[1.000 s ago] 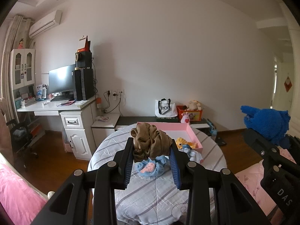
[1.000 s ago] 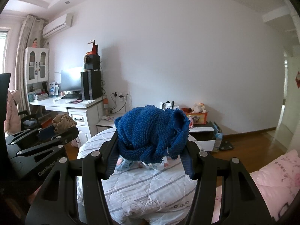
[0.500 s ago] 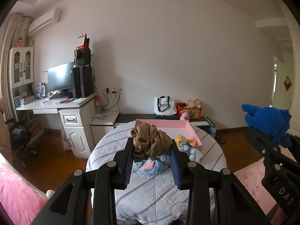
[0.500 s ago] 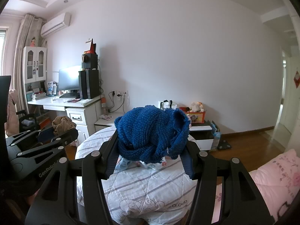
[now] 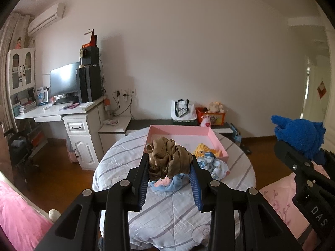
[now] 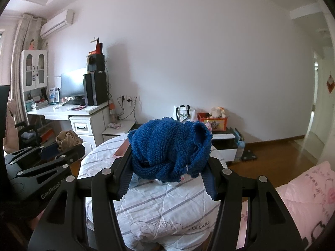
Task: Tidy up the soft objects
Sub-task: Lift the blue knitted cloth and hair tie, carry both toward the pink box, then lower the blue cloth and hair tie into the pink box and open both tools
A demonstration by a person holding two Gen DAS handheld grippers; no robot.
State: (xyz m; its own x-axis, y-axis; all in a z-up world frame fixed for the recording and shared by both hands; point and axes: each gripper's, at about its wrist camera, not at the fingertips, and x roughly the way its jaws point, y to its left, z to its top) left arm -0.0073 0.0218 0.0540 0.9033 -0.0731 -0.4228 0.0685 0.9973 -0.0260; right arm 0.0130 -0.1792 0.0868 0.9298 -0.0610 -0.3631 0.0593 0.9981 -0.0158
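Note:
My left gripper (image 5: 170,163) is shut on a bunched brown cloth (image 5: 167,159), held above the round table (image 5: 171,209). Under it a light blue soft toy with a pink face (image 5: 167,183) lies on the striped cover. Behind stands a pink tray (image 5: 180,130) with a yellow plush (image 5: 202,149) at its front right corner; a white and blue patterned cloth (image 5: 213,164) lies beside it. My right gripper (image 6: 168,161) is shut on a bulky blue knitted piece (image 6: 170,148), held over the table; it also shows at the right of the left wrist view, the blue knit (image 5: 299,135).
A white desk (image 5: 60,109) with a monitor and speakers stands at the left. A low dark bench (image 5: 159,123) along the wall carries a white bag, an orange box and plush toys. Pink bedding (image 6: 309,190) lies at the right, a dark chair (image 5: 18,148) at far left.
Both grippers have drifted a little towards the table and tray, each still clamped on its cloth. The tray and toys now sit slightly larger and lower in view.

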